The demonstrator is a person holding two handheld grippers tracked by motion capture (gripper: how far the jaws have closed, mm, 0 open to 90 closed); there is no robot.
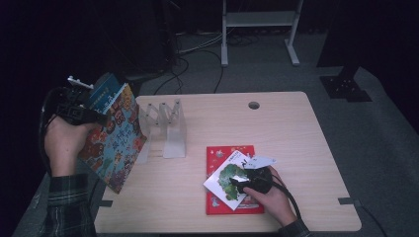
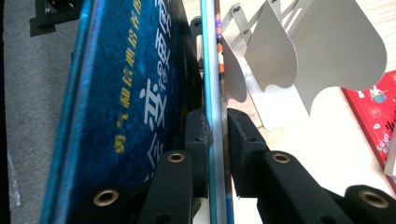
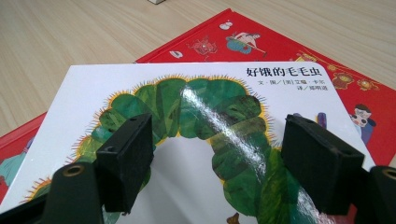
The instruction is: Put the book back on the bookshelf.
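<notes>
My left gripper point(image 1: 99, 118) is held off the table's left edge, shut on a colourful picture book point(image 1: 117, 140) that hangs tilted beside the metal book rack point(image 1: 167, 126). In the left gripper view both pads press a thin teal-edged book point(image 2: 215, 56), with my left gripper point(image 2: 215, 119) closed around it. A blue cover point(image 2: 130, 88) with yellow and white lettering stands just left of the jaws. My right gripper point(image 1: 237, 184) rests over a white caterpillar book point(image 1: 228, 174) lying askew on a red book point(image 1: 222, 153). In the right gripper view my right gripper point(image 3: 210, 135) is open above the white book point(image 3: 196, 88).
The rack's grey divider plates point(image 2: 345, 51) stand close to the right of the held book. The wooden table point(image 1: 276, 128) has a cable hole point(image 1: 254, 105) near its far edge. A white frame point(image 1: 259, 22) and cables lie on the floor behind.
</notes>
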